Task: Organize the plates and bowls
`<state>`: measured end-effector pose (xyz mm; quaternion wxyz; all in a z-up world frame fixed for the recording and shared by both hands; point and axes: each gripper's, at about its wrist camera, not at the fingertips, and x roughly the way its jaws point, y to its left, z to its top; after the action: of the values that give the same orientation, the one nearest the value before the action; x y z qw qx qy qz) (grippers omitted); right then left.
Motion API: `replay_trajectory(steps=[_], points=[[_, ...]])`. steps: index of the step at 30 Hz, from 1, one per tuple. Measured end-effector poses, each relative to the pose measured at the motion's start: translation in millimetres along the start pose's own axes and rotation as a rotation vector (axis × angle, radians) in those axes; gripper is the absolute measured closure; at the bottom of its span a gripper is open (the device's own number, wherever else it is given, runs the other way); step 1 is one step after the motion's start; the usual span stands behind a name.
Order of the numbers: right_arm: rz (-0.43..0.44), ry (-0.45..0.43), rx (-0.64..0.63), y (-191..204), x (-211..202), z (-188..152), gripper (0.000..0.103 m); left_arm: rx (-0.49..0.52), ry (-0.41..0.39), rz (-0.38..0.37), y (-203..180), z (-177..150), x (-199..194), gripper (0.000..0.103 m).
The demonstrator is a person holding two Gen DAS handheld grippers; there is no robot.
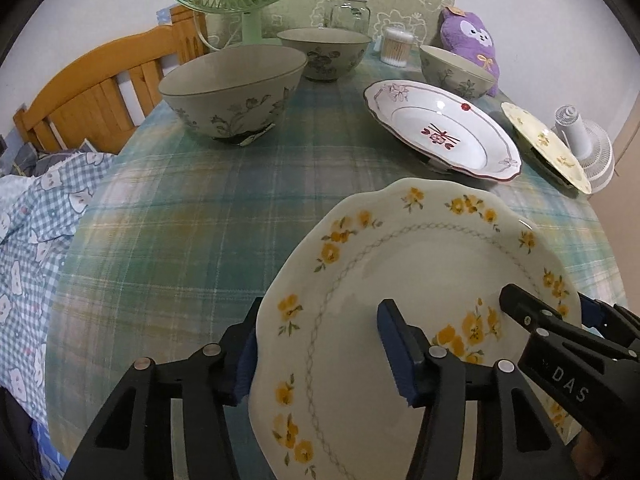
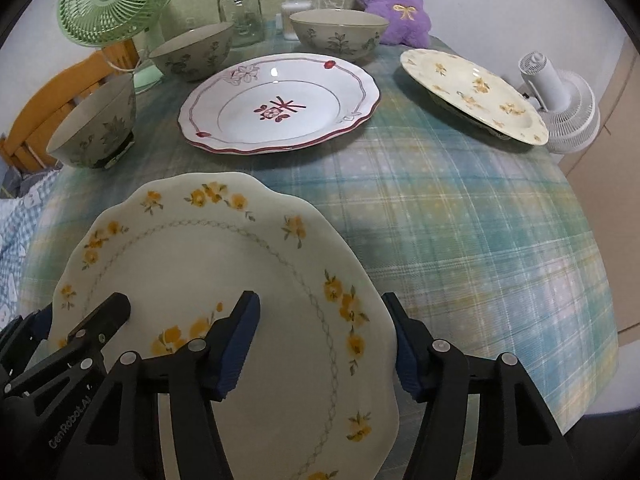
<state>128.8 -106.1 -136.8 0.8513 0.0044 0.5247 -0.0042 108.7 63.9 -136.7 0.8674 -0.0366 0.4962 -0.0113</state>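
Note:
A cream plate with yellow flowers [image 1: 420, 264] [image 2: 208, 256] lies on the plaid tablecloth [image 1: 192, 216] at the near edge. My left gripper [image 1: 320, 308] straddles the plate's left rim, one pad outside the edge and the other over the plate's face, with a gap showing. My right gripper [image 2: 320, 298] straddles the right rim the same way. Both are open. Farther back stand a red-trimmed white plate [image 2: 280, 104], a smaller yellow-flowered plate [image 2: 476, 92] and three grey floral bowls: large [image 1: 232, 88], medium [image 1: 324, 52], small [image 2: 340, 36].
Along the table's back stand a green fan [image 2: 116, 0], a glass jar [image 2: 240, 12], a cotton-swab tub [image 1: 396, 46] and a purple plush toy [image 2: 396, 4]. A white fan [image 2: 560, 100] sits at the right edge. A wooden bed frame [image 1: 92, 108] and checked bedding [image 1: 36, 220] lie to the left.

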Motion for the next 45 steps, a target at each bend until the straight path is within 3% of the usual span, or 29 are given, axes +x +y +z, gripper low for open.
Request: replay_trajectory(steps=[11, 20, 29, 45], points=[[-0.042, 0.058, 0.036, -0.4, -8.8, 5.1, 0.038, 0.031, 0.055, -0.018, -5.0, 6.1, -4.7, 0.048], [-0.084, 0.049, 0.055, -18.3, -38.9, 12.0, 0.038, 0.051, 0.049, -0.054, -26.2, 19.8, -27.1, 0.047], [-0.093, 0.017, 0.066, -59.2, -51.7, 16.2, 0.038, 0.062, 0.016, -0.061, -65.5, 28.7, -32.9, 0.047], [-0.005, 0.022, -0.024, -166.6, -27.2, 46.8, 0.038, -0.030, 0.016, 0.025, -168.3, 39.2, -12.6, 0.047]])
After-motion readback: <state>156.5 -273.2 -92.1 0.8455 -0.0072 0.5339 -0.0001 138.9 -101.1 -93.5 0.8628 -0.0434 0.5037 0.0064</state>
